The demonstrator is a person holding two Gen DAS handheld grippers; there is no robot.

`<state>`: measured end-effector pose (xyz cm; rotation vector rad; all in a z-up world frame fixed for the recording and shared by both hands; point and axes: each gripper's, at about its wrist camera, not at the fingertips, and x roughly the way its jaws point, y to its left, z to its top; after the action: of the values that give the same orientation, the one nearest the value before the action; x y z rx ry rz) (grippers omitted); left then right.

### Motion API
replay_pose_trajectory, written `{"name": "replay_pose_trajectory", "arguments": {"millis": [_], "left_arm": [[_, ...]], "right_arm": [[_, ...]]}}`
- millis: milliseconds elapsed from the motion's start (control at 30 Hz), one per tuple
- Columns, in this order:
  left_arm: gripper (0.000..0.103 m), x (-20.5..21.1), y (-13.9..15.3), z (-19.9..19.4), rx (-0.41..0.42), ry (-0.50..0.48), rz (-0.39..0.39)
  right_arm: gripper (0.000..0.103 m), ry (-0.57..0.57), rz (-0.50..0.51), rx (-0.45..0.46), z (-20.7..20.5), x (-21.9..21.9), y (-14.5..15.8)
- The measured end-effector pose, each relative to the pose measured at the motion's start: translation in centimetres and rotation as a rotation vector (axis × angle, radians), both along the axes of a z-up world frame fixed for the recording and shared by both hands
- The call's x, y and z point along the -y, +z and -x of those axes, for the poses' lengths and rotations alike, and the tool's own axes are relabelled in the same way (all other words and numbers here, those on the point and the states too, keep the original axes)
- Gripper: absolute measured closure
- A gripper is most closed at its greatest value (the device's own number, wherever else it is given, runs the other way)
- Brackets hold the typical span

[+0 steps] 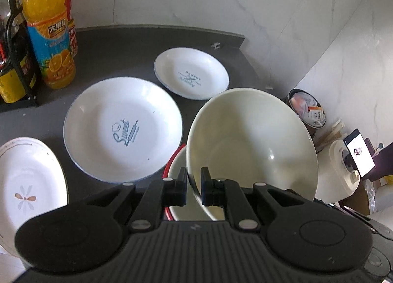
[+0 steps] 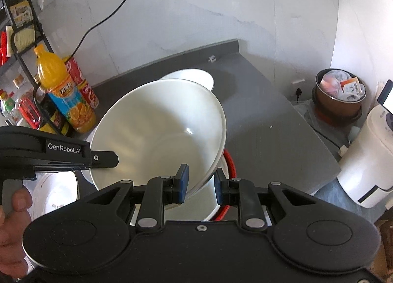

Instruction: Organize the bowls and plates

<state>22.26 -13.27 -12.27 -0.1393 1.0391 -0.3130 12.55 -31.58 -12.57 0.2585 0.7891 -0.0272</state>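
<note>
A large cream bowl [image 1: 250,143] [image 2: 159,130] hangs tilted over a red-rimmed bowl [image 1: 175,172] [image 2: 229,160] on the dark counter. My left gripper [image 1: 194,184] [image 2: 105,157] is shut on the cream bowl's near rim. My right gripper [image 2: 201,184] straddles the opposite rim, its jaws apart with a gap beside the wall. On the counter lie a "Sweet" plate [image 1: 122,128], a "Bakery" plate [image 1: 191,73] [image 2: 191,75] and a flower-patterned plate [image 1: 27,189] [image 2: 56,194].
An orange juice bottle [image 1: 49,37] [image 2: 63,96] and a black rack of bottles [image 1: 14,62] stand at the left. The counter [image 2: 270,135] ends at the right; beyond it are a trash bin [image 2: 339,94] and a white appliance [image 2: 368,155]. A hand [image 2: 12,221] holds the left gripper.
</note>
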Motion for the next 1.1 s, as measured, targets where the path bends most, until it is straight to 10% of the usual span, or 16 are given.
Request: {"name": "replay_pose_trajectory", "arguments": {"millis": [1100], "left_arm": [[0.090,1.5,-2.8,0.7,-0.083,0.009,-0.127]], "right_arm": [[0.071,0.160,0.038,-0.119,-1.0,-0.1,-1.6]]}}
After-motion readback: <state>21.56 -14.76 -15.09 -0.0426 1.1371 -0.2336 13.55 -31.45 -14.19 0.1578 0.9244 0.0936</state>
